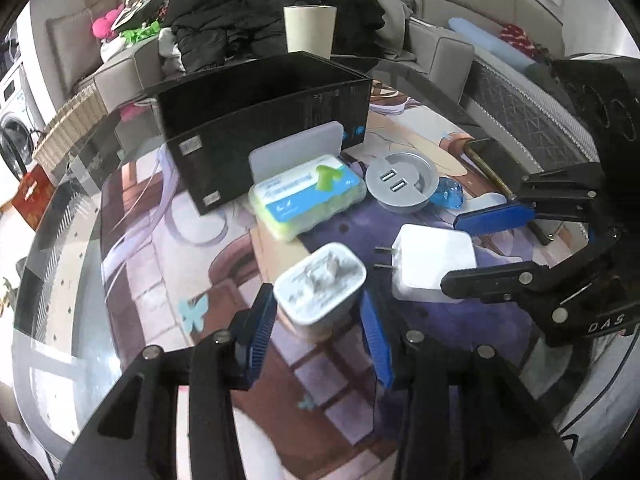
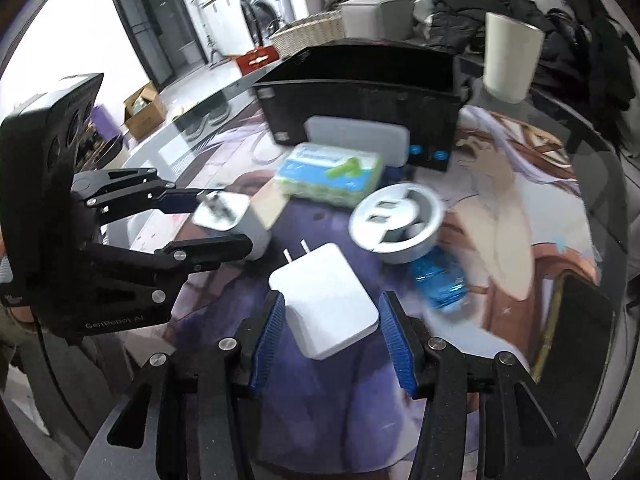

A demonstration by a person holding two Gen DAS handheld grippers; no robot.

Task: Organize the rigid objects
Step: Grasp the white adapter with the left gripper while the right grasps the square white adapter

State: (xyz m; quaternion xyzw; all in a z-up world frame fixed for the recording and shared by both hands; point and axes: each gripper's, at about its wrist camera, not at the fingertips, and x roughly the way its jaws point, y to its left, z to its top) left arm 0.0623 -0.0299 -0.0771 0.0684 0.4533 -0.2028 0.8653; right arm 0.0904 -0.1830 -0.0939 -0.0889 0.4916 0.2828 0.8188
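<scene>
Left gripper (image 1: pixel 318 312) straddling a small white plug adapter (image 1: pixel 320 292), prongs pointing up; fingers (image 1: pixel 260 328) standing apart on either side, a gap showing at the right pad, contact at the left pad impossible to tell, so a firm grip not confirmed. Adapter sitting on the printed mat (image 1: pixel 168 248) covering the glass bench (image 1: pixel 60 216).

Right gripper (image 2: pixel 332 332) reaching around a flat white charger (image 2: pixel 326 306) with two prongs aimed away toward the far side; fingers (image 2: pixel 394 344) spread wide, a clear gap on both sides, nothing gripped. Charger lying flat on the mat, just beside the small adapter in the left wrist view.

Lying beyond the charger, a round grey USB hub (image 2: pixel 398 222) with two ports facing up, and touching its near edge a blue translucent piece (image 2: pixel 440 280). Resting left of the hub, a shrink-wrapped pack of green and blue items (image 2: pixel 330 174), leaning against a pale grey flat case (image 2: pixel 360 136) standing upright. Standing behind that, an open black box (image 2: pixel 360 88), empty as far as the views show. Sitting past the box, a cream cup (image 2: pixel 510 56). Lying at the right edge of the mat, a dark phone (image 1: pixel 490 160). Piled on the sofa (image 1: pixel 120 68) behind the bench, dark clothes (image 1: pixel 224 28).
</scene>
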